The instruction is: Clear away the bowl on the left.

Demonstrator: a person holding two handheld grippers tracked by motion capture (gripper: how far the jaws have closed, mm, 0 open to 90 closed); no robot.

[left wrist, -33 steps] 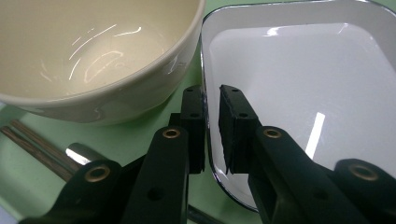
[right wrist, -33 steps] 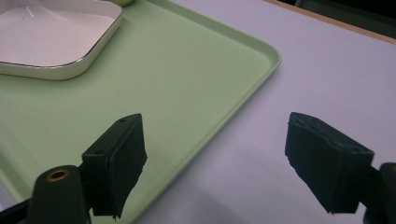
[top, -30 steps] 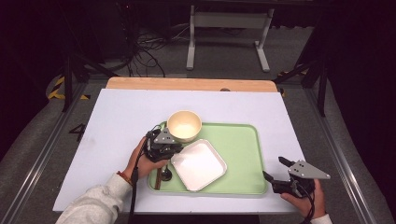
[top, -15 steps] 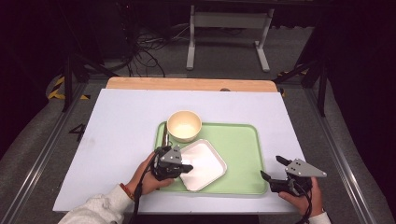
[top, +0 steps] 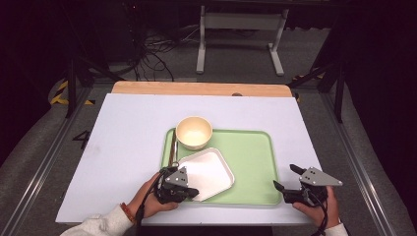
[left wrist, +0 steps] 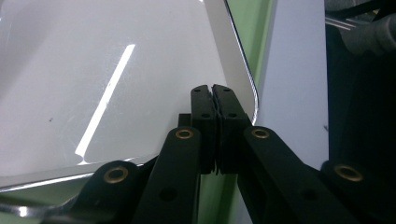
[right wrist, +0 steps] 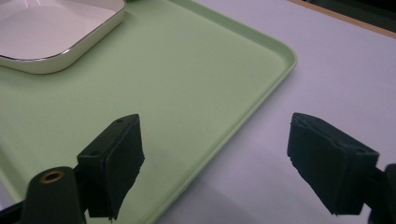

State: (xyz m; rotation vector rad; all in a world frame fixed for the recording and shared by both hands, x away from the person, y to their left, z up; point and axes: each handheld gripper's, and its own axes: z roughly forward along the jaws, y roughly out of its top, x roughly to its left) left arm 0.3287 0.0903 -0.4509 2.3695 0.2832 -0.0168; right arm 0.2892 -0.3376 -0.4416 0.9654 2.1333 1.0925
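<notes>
Now | left gripper (top: 189, 192): jaws pressed together, empty, over near-left corner of white square plate (top: 206, 172) | plate on green tray (top: 251, 162), near side of bowl (top: 193, 132) | right gripper (top: 285, 179): jaws apart, at tray's near-right corner

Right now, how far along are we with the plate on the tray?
Already done: the white square plate lies on the green tray, just in front of the cream bowl; a utensil lies along the tray's left edge. In hand: the left gripper has its jaws closed at the plate's near corner; whether they pinch the rim I cannot tell. Left: the right gripper is open and idle at the tray's right edge.
</notes>
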